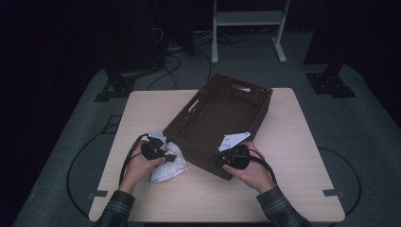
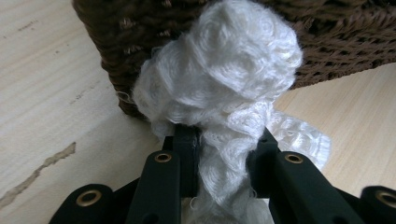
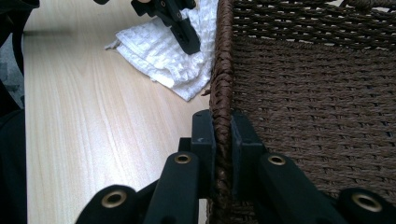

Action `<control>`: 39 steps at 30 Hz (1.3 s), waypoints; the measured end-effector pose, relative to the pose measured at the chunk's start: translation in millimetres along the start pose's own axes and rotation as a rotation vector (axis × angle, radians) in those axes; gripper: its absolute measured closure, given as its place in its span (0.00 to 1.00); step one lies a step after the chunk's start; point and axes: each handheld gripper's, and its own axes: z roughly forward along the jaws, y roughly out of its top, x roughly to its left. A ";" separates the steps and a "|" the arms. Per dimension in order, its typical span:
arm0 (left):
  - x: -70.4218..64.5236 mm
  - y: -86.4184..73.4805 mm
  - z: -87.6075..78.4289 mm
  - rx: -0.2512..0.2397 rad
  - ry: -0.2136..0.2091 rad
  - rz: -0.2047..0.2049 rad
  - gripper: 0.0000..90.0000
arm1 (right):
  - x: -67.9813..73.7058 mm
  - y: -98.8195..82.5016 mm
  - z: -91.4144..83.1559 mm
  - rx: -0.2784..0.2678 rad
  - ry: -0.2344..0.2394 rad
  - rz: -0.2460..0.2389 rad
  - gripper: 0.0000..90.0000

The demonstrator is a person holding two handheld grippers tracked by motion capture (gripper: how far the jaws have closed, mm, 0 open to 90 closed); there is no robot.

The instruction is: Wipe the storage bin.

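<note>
A brown woven basket is sitting tilted across the middle of the light wooden table, its near corner raised off the tabletop. The right gripper is gripping the basket's near rim at that corner, a grey three-cornered plate showing on top of it. The left gripper is resting on a white cloth that is lying crumpled just left of the basket, touching its left wall. Both plaid-sleeved forearms are entering below the basket. Cables are trailing from each gripper.
</note>
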 end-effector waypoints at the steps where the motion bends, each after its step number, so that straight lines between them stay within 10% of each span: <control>1: 0.0 -0.6 0.2 -0.001 0.000 0.000 0.78 | 0.0 0.0 0.0 0.000 0.000 0.000 0.91; 39: -40.4 23.3 -69.2 -0.234 -0.074 0.112 0.79 | 0.2 0.0 0.9 0.002 -0.002 -0.001 0.91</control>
